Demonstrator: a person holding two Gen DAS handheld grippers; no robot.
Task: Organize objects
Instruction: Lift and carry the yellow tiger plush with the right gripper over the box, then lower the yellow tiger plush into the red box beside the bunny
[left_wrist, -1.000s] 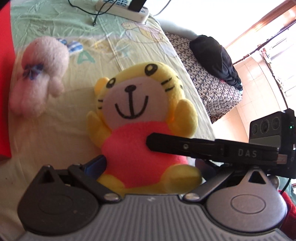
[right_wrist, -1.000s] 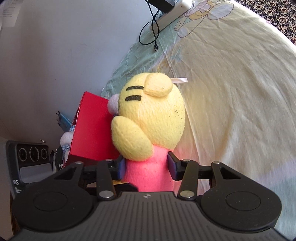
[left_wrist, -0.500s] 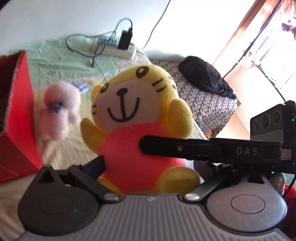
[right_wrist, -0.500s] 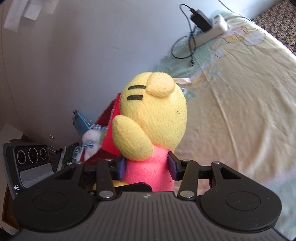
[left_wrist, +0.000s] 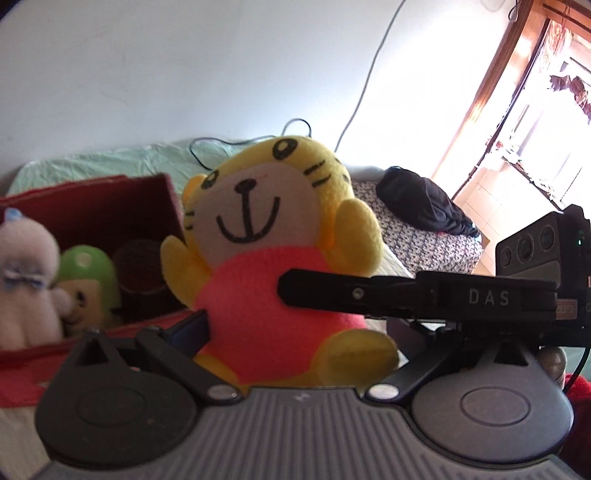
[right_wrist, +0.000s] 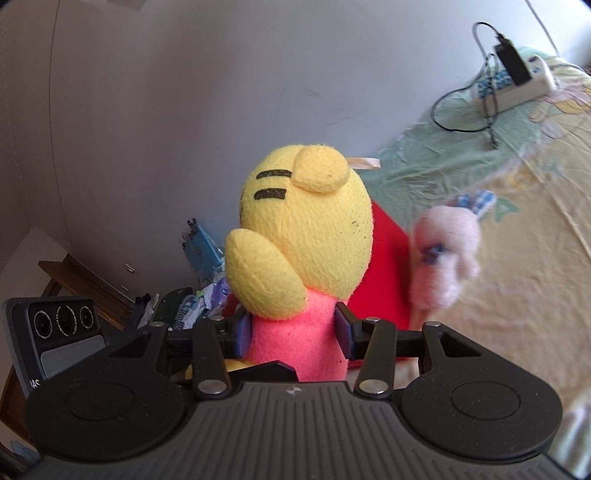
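Observation:
A yellow tiger plush (left_wrist: 258, 236) in a pink shirt hangs above the bed, facing the left wrist camera. My left gripper (left_wrist: 288, 332) is shut on its lower body; the blue left pad presses its hip and the right finger is hidden. My right gripper (right_wrist: 291, 332) is shut on the plush (right_wrist: 306, 236) at the pink waist, seen from behind. Its black finger (left_wrist: 354, 295) crosses the belly in the left wrist view. An open red box (left_wrist: 92, 192) stands just left of the plush, and its red side (right_wrist: 384, 266) shows behind it.
Inside the box sit a pale plush with a blue bow (left_wrist: 26, 280), a green-capped plush (left_wrist: 86, 273) and a brown object (left_wrist: 140, 273). A pink plush (right_wrist: 447, 258) lies on the sheet beside the box. Power strip (right_wrist: 517, 81) and black clothing (left_wrist: 424, 206) lie farther off.
Both grippers have risen together with the tiger plush off the bed. The red box has come into view beside it, with its inside now showing.

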